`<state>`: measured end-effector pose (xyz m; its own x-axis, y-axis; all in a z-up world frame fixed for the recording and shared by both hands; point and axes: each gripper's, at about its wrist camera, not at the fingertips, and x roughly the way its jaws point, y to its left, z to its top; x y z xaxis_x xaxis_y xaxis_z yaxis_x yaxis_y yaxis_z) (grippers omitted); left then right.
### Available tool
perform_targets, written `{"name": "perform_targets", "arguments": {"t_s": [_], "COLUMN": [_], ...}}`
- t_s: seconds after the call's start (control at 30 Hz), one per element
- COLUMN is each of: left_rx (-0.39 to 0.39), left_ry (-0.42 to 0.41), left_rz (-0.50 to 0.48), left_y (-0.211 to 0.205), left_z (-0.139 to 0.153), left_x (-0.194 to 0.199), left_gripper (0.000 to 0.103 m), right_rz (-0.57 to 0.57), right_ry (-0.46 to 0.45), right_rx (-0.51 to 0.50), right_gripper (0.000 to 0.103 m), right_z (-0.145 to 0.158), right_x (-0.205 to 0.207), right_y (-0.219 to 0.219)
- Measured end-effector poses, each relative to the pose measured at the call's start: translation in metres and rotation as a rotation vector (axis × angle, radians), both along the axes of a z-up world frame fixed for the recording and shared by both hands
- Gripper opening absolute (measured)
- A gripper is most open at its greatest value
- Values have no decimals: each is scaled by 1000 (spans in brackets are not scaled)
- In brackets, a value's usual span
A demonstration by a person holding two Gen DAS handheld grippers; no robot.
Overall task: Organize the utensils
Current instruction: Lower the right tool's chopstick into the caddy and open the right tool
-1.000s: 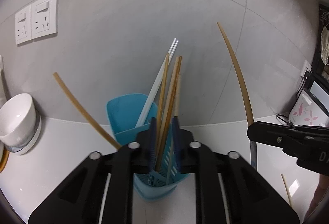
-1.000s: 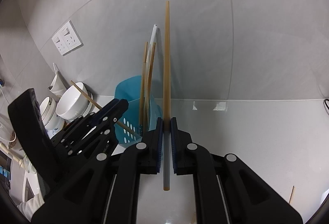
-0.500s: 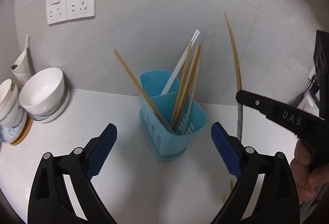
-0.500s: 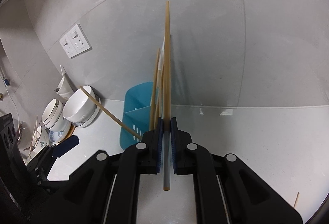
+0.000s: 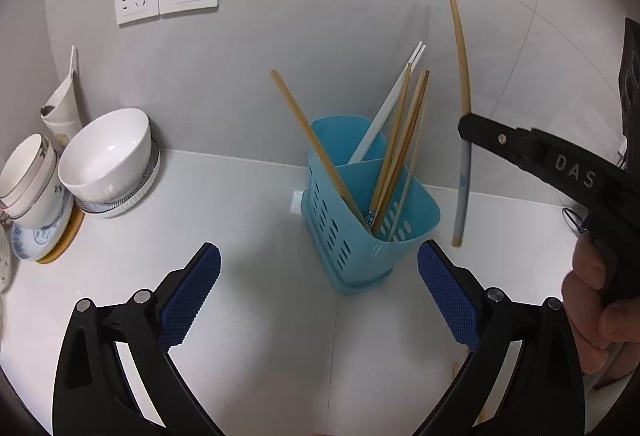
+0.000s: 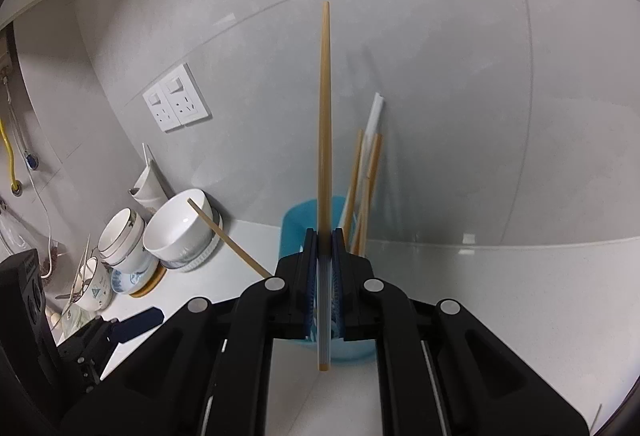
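Right gripper [image 6: 325, 276] is clamped on a chopstick [image 6: 325, 139], held upright just right of the blue caddy [image 5: 404, 236], probably for dropping in. Left gripper [image 5: 318, 288] is near, jaws opening, empty.

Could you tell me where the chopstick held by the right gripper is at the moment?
The chopstick stands nearly upright in the air, just right of the blue utensil holder in the left wrist view, clamped in the right gripper.
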<state>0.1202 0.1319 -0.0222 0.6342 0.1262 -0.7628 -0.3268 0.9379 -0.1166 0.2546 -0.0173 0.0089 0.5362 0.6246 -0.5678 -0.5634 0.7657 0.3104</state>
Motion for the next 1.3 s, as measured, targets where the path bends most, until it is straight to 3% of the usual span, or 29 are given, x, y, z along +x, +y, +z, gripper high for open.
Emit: {"name": "perform_targets", "arguments": {"t_s": [0.53,0.87,1.1,1.17,1.23,1.3], "left_rx": [-10,-12,-14,-12,-11,-12], "left_ry": [66,69,62,59,55,53], "left_rz": [39,50,51,49,46,44], "left_y": [20,26,28,28,27,26], "left_z": [-20,-24,-23,-22,-21,-21], "left_x": [-1,1,2,1,1,0], "left_gripper": [97,97,97,97,97,97], "right_rz": [-26,-39,-38,-41,-55,-60], "right_ry": [-75,-39,-35,-25,-23,-25], "right_rx": [11,-34,-74,-90,-110,-140], "right_gripper": [7,7,10,15,35,45], "right_z": [-32,-62,-63,-59,-54,-50], "right_x": [6,7,4,2,-2,-5], "right_y": [23,27,25,21,15,10]}}
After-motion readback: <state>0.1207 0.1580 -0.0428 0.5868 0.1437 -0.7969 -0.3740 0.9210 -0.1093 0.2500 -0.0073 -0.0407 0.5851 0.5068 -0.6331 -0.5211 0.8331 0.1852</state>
